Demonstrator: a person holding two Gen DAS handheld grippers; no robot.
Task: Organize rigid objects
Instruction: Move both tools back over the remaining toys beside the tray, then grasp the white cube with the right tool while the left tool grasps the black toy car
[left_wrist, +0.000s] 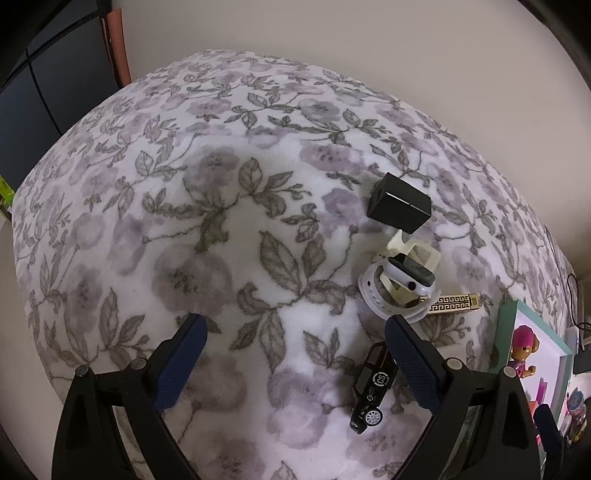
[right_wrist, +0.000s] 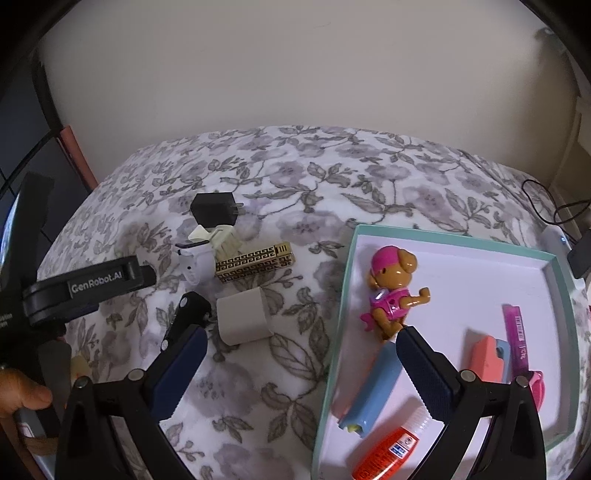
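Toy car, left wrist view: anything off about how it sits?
Yes. The black toy car lies tipped on its side on the floral blanket, wheels facing sideways, near the open left gripper. No damage visible.

We are in a home, most likely a bedroom: a soft floral blanket (left_wrist: 236, 229) covers the surface, set against a plain cream wall (right_wrist: 295, 74). Household odds and ends lie about, among them a toy pup figure (right_wrist: 393, 291), a toy car (left_wrist: 373, 387) and a black charger plug (right_wrist: 215, 212).
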